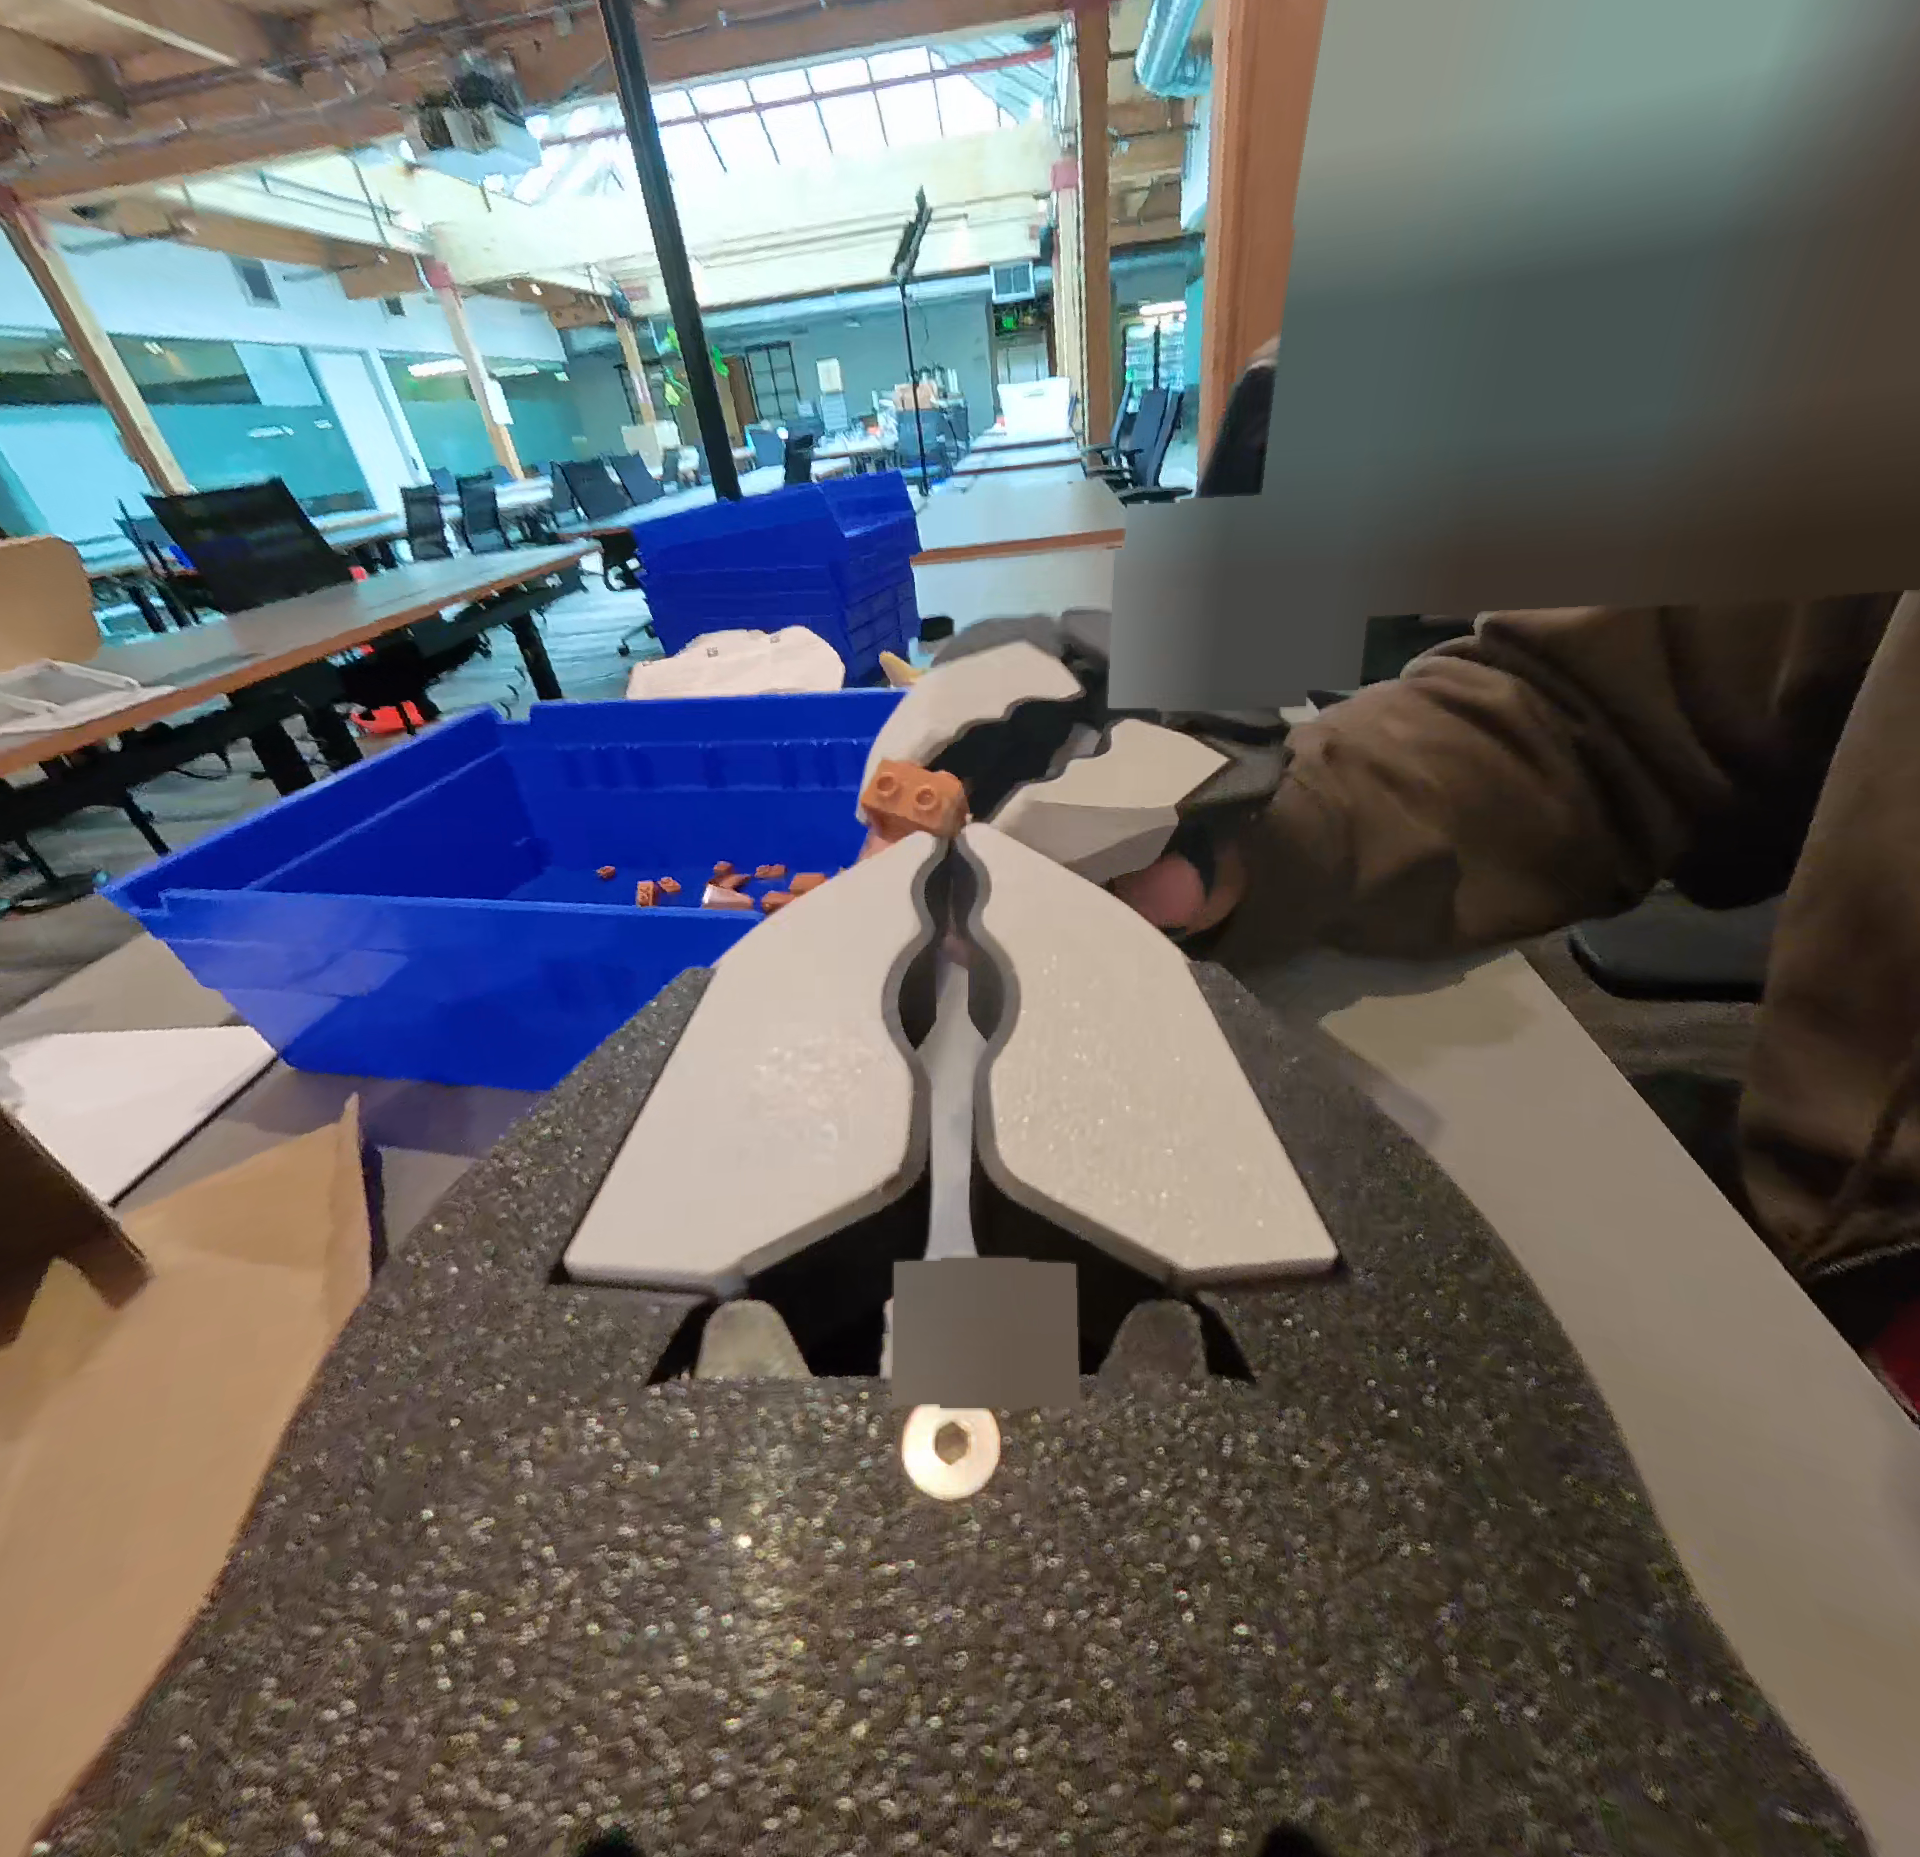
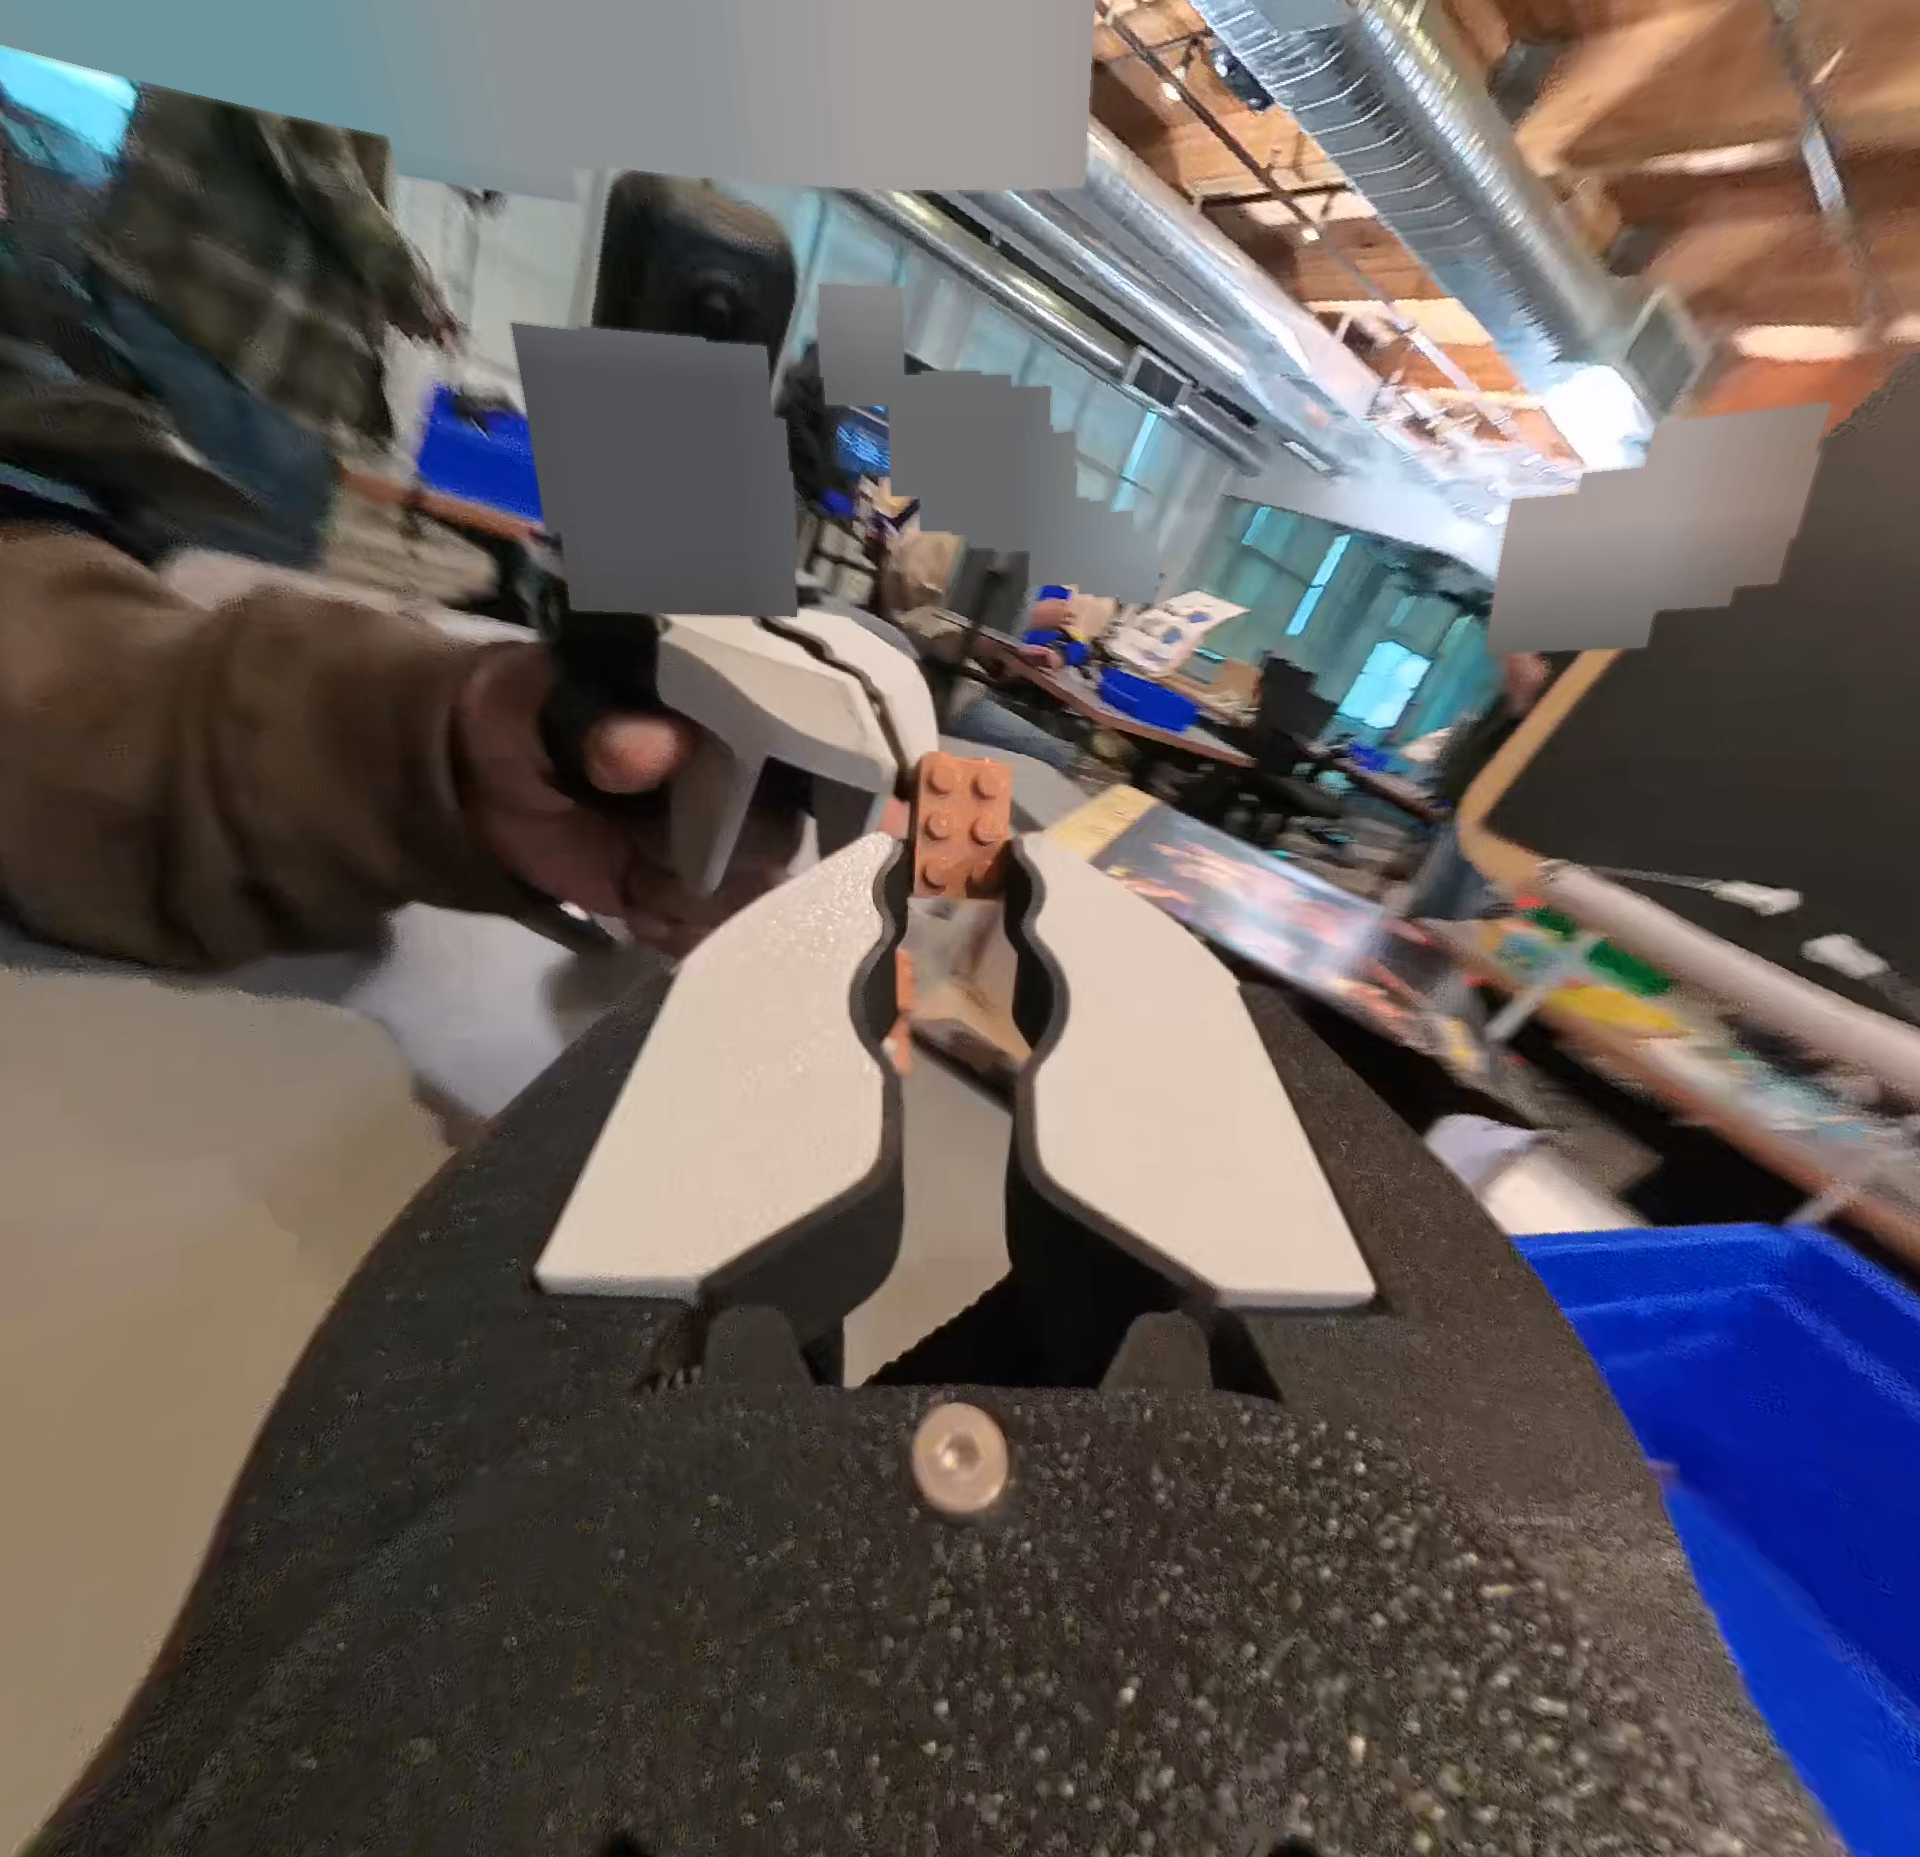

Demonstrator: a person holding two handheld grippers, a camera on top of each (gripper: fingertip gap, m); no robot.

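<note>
Above the blue bin (image 1: 436,924) the left gripper (image 1: 948,843) and right gripper (image 2: 954,851) meet tip to tip – both clamped on one small brown brick assembly (image 2: 961,820). A crooked push could pop it loose – into the loose bricks (image 1: 717,885) below

No writing, label, brand, number or sign can be read.

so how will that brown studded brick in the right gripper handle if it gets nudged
The brown brick looks like rigid plastic, so it probably won't flex. It is small, likely light. The right gripper pinches only its lower end, so a sideways nudge might pivot it.
</note>
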